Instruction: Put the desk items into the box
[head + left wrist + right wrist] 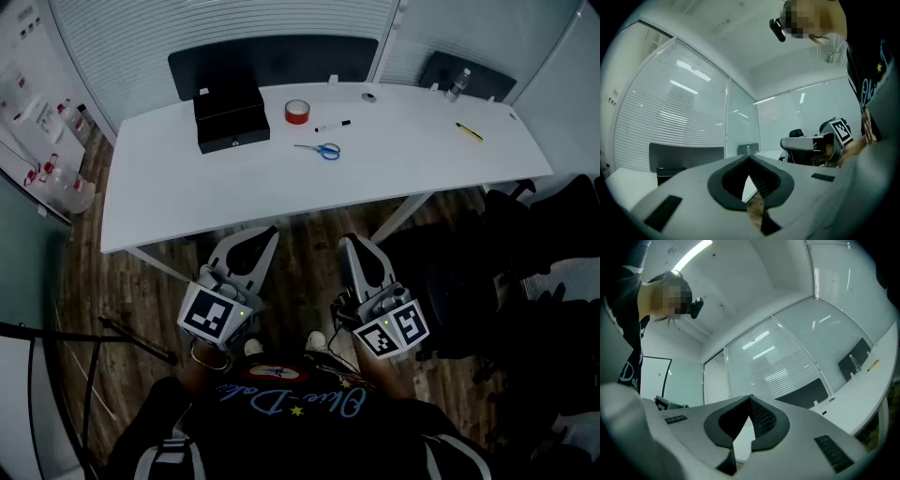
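The black box (231,117) stands on the far left part of the white desk (187,192). A red tape roll (297,112) lies just to its right, then a marker (333,126) and blue-handled scissors (322,149). A yellow pen (470,132) lies well apart, toward the right end. Short of the desk's near edge, over the wood floor (305,272), hang both tools. The left tool (265,238) and the right tool (351,246) each have their tips pressed together, on nothing.

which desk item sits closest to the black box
The red tape roll, just right of the black box; scissors, marker and yellow pen lie farther off.
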`<state>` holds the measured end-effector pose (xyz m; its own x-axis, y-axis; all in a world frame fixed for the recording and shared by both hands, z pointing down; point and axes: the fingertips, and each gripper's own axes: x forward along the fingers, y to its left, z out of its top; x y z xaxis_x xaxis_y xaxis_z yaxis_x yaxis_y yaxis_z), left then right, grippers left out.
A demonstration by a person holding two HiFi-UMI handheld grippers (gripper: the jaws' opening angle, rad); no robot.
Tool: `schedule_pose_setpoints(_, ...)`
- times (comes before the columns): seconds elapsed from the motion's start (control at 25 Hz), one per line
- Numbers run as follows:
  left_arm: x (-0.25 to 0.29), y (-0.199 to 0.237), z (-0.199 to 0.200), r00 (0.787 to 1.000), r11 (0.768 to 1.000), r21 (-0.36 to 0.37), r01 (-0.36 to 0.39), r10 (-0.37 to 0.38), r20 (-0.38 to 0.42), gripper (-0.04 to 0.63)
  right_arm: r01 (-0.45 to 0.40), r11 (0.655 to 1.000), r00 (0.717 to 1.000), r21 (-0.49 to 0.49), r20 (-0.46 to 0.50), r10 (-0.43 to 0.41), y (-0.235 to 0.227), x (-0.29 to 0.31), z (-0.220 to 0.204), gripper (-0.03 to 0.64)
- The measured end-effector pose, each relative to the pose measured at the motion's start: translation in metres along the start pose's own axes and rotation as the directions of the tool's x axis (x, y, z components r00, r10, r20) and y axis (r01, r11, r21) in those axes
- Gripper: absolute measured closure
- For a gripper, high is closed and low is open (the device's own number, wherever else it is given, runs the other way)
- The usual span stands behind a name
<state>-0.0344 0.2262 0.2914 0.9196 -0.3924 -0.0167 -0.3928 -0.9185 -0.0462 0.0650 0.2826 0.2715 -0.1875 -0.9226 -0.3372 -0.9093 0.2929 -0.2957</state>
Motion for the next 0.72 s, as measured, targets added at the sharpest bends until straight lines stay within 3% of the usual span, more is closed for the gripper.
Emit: schedule_pose_setpoints(0.72,0.015,-0.008,0.000,0.995,0.994,-0.030,-0.103,0.103,0.005,0.604,-0.106,0.994,0.994,0.008,-0.015,0.106,-0.021,0.002,0.008,0.586)
